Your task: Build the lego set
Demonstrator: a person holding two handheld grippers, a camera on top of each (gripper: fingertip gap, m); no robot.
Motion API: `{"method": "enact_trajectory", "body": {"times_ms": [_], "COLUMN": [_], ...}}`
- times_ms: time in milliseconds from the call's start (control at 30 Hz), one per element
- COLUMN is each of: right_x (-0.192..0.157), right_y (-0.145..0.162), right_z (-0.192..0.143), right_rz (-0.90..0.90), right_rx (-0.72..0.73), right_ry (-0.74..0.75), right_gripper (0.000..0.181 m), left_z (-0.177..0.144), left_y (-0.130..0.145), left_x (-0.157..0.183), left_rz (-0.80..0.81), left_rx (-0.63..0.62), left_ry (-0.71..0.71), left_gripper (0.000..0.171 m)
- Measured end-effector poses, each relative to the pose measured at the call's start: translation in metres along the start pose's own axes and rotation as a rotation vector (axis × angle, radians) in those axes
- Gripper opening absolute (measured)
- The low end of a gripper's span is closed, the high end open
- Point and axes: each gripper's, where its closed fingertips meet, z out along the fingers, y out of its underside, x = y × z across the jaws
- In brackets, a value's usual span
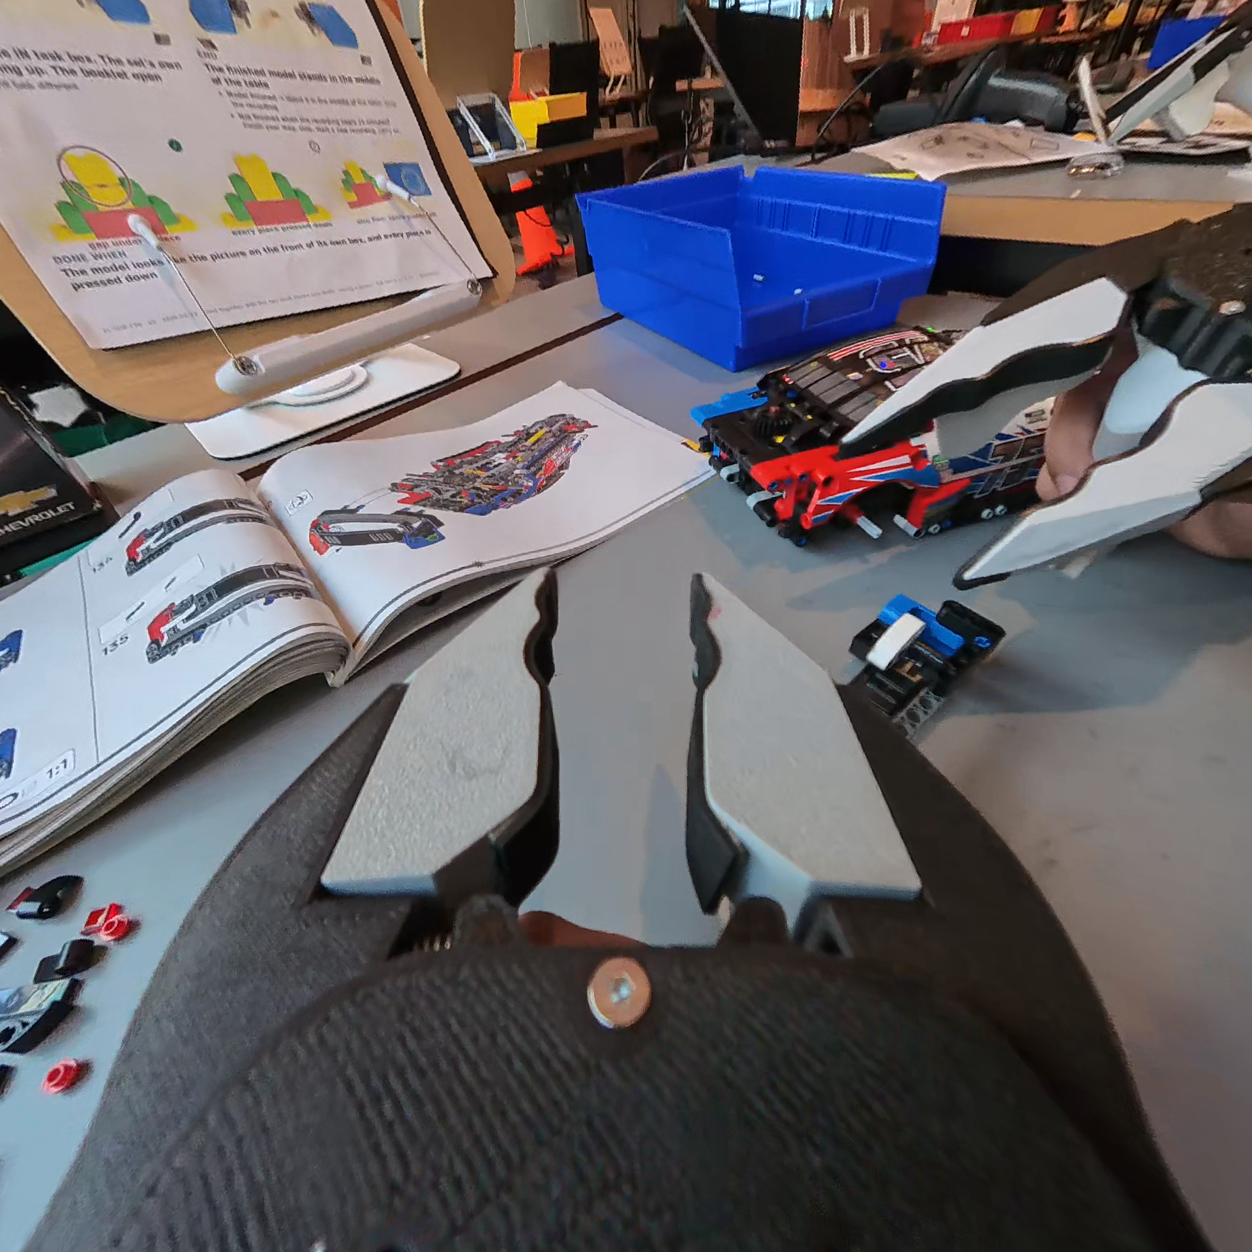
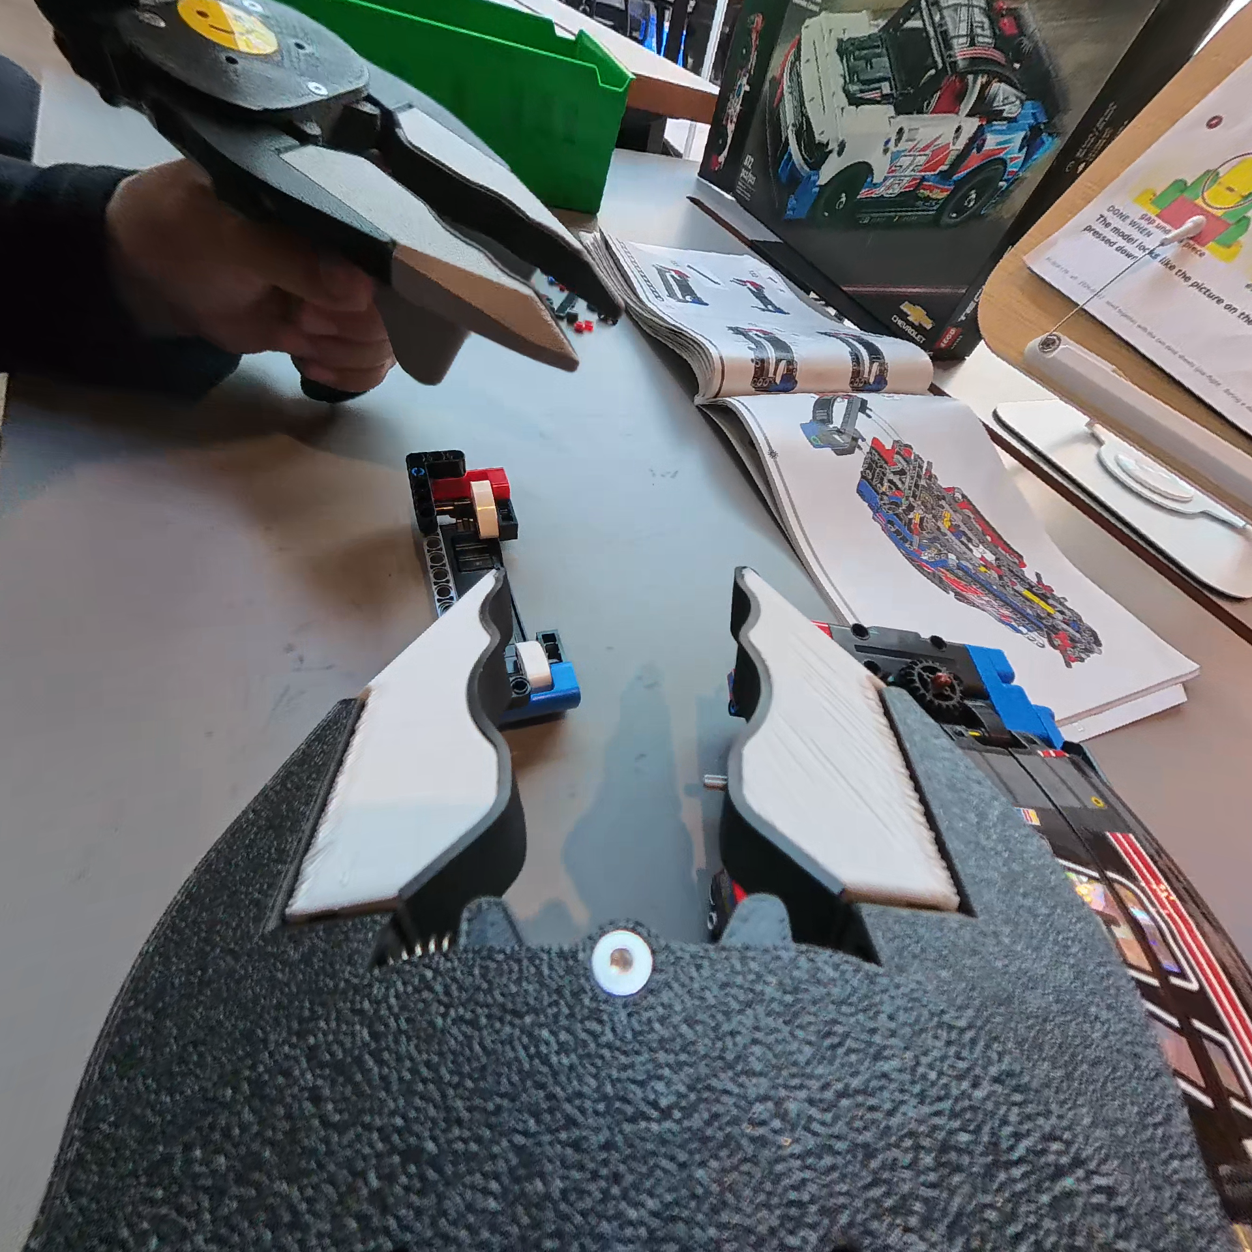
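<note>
A partly built red, blue and black car model (image 1: 813, 474) lies on the grey table (image 1: 1084, 813); it also shows in the right wrist view (image 2: 1003, 684). A small black sub-assembly (image 2: 467, 488) with red, blue and white parts lies beside it, and shows in the left wrist view (image 1: 928, 643). My right gripper (image 2: 620, 576) is open and empty, low over the table between sub-assembly and car. Its left finger overlaps the sub-assembly. My left gripper (image 1: 620, 589) is open and empty above bare table, near the open instruction booklet (image 1: 406, 515).
A blue bin (image 1: 765, 257) stands behind the car. A stand with an instruction sheet (image 1: 203, 169) is at the back. Loose small pieces (image 1: 61, 948) lie at the left. The set's box (image 2: 914, 135) and a green bin (image 2: 488, 88) stand beyond the booklet (image 2: 914, 542). My hands' fingertips stand some 11 cm from each other.
</note>
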Motion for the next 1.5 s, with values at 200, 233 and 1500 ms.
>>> {"method": "enact_trajectory", "body": {"times_ms": [200, 233, 1500], "right_x": [0.003, 0.003, 0.01], "right_y": [0.0, 0.0, 0.002], "right_z": [-0.001, -0.001, -0.008], "right_rz": [0.012, 0.016, -0.006], "right_rx": [0.004, 0.006, 0.011], "right_ry": [0.004, 0.004, 0.04], "right_gripper": [0.065, 0.065, 0.058], "left_z": [-0.002, -0.001, 0.002], "left_y": [-0.001, -0.001, 0.003], "left_x": [-0.01, -0.011, -0.016], "left_rz": [-0.008, -0.017, 0.015], "left_rx": [0.004, 0.003, -0.01], "left_ry": [-0.037, -0.035, -0.061], "left_gripper": [0.037, 0.037, 0.036]}}
